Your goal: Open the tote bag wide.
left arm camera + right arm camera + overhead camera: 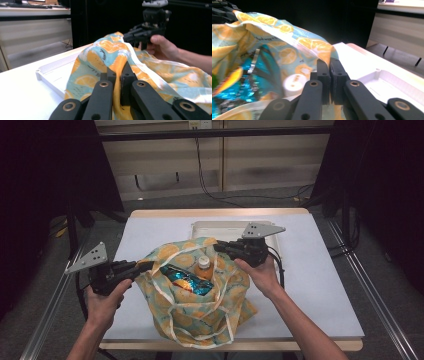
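- The left hand-held gripper (145, 266) pinches the bag (200, 315) rim.
- The right hand-held gripper (220, 248) pinches the far rim.
- Pull too hard, and the cloth may slip, so the bottle (203, 268) tips.

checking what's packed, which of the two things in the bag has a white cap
The bottle, upright with an orange body, toward the right gripper. The other is a flat blue snack packet in the bag.
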A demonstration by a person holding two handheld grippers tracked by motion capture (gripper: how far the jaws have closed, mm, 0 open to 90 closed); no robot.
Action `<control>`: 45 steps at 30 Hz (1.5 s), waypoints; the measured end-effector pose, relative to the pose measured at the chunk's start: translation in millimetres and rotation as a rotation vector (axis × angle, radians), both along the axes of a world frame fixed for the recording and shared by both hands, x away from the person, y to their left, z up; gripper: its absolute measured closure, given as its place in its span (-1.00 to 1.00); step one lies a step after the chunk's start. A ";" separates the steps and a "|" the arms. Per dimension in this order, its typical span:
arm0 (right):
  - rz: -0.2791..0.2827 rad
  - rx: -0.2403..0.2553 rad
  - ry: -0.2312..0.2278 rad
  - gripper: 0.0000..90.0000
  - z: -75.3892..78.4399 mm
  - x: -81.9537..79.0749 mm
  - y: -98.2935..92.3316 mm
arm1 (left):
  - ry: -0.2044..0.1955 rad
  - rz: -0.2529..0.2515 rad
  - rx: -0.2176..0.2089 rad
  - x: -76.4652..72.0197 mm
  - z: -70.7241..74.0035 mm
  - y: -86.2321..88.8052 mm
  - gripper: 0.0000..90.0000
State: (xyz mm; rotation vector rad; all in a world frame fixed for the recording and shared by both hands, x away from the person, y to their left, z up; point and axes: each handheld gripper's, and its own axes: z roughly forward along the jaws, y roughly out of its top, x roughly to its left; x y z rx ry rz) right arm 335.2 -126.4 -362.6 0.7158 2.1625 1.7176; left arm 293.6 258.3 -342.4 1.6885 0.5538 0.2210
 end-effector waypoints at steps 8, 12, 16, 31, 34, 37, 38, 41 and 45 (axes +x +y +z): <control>-0.014 -0.011 0.037 0.54 -21.2 1.8 -4.1 | 0.126 0.078 0.042 34.7 -30.2 5.9 0.99; 0.014 0.034 -0.015 0.38 -12.0 -21.8 -13.4 | 0.154 0.068 0.042 39.5 -46.5 7.3 0.99; 0.044 0.035 -0.048 0.34 0.6 -45.0 -18.4 | 0.155 0.064 0.058 37.8 -52.7 6.1 0.99; 0.213 -0.022 -0.036 0.00 1.9 -104.2 -16.2 | 0.170 0.070 0.064 32.3 -60.2 11.9 0.98; 0.243 -0.046 -0.028 0.00 -3.1 -108.2 -11.4 | 0.173 0.068 0.065 32.2 -60.9 13.1 0.98; 0.249 -0.059 -0.029 0.00 -4.5 -108.4 -10.5 | 0.173 0.067 0.057 33.6 -62.3 12.5 0.98; 0.250 -0.062 -0.023 0.01 -6.4 -106.7 -9.7 | 0.173 0.066 0.055 33.7 -62.3 12.3 0.98; 0.241 -0.082 -0.008 0.21 -12.7 -101.5 -6.5 | 0.170 0.059 0.051 33.1 -61.8 12.3 0.98; 0.225 -0.059 0.014 1.00 -18.2 -81.8 -7.2 | 0.151 0.055 0.032 31.1 -57.6 17.1 0.97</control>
